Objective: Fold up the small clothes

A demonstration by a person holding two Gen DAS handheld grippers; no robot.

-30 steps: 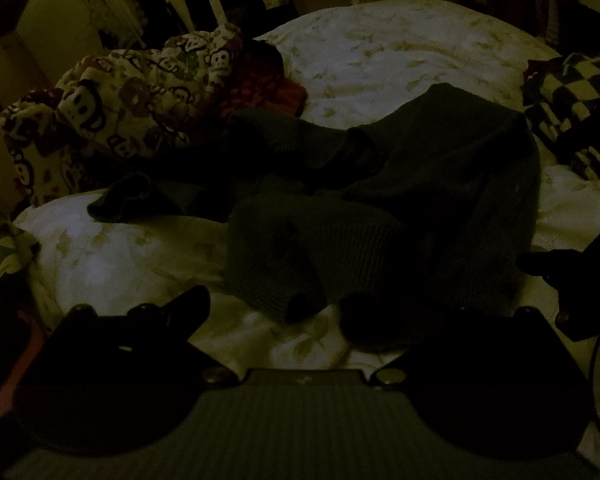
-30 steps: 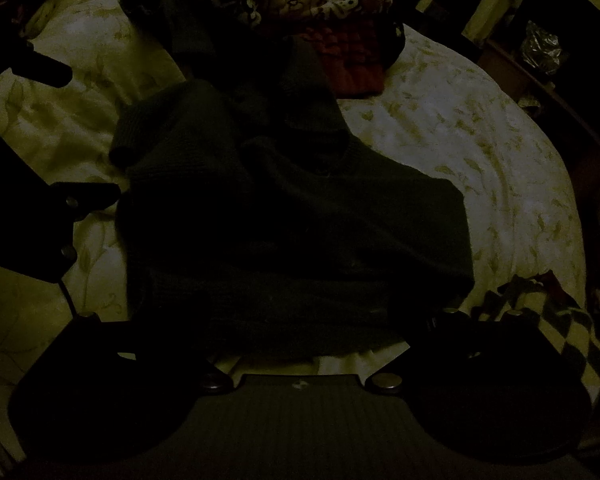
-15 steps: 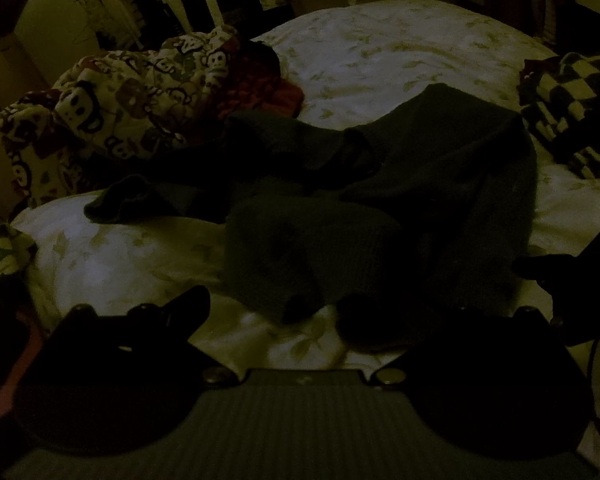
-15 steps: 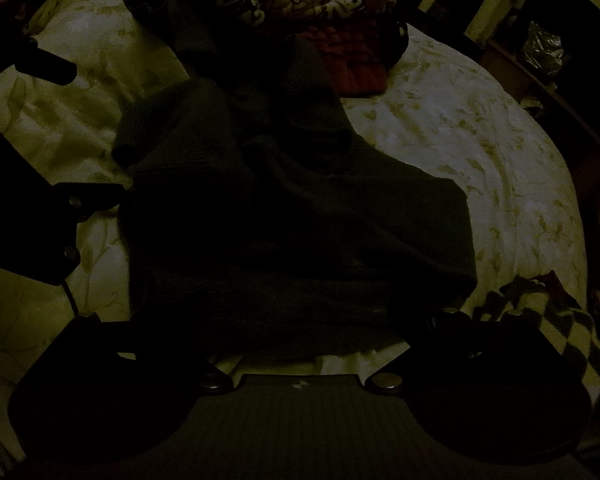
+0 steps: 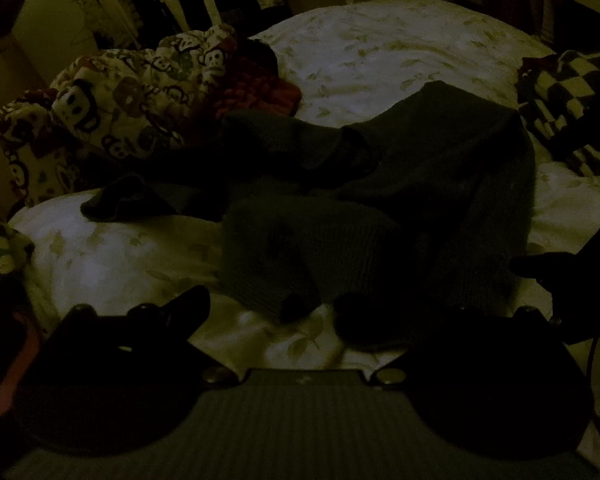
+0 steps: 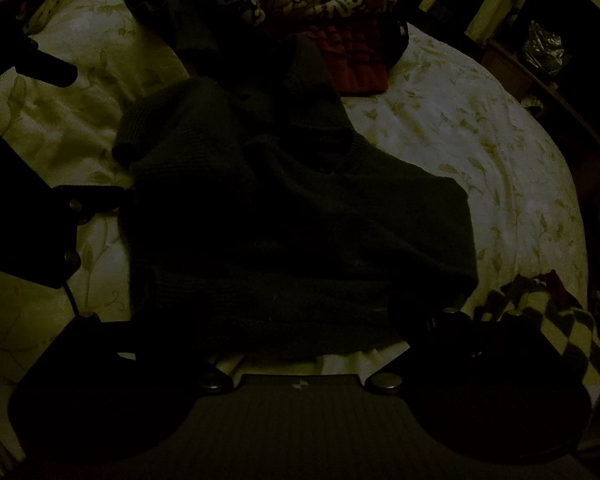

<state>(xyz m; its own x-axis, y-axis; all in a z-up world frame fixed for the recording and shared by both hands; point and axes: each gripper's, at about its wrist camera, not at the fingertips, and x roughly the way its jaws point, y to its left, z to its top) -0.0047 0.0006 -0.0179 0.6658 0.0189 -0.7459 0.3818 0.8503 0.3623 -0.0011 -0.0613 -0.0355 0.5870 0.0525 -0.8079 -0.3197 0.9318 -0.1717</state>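
Note:
A dark knitted sweater (image 5: 400, 200) lies crumpled across a bed with a pale leaf-print sheet (image 5: 380, 48); it also fills the middle of the right wrist view (image 6: 300, 220). One sleeve (image 5: 120, 200) trails off to the left. My left gripper (image 5: 276, 308) is open just above the sheet, its fingers either side of a folded sleeve end. My right gripper (image 6: 300, 320) is open over the sweater's near hem; its fingertips are lost in the dark. The right gripper shows at the left wrist view's right edge (image 5: 548, 268), and the left gripper at the right wrist view's left edge (image 6: 40, 220).
A monkey-print garment (image 5: 120, 96) and a red quilted piece (image 5: 256, 92) are heaped at the bed's far left. A black-and-white checked garment (image 5: 568, 108) lies at the right, also by the right gripper (image 6: 560, 328). Dark furniture surrounds the bed.
Both views have shifted very slightly; the sweater and both grippers stay essentially where they were.

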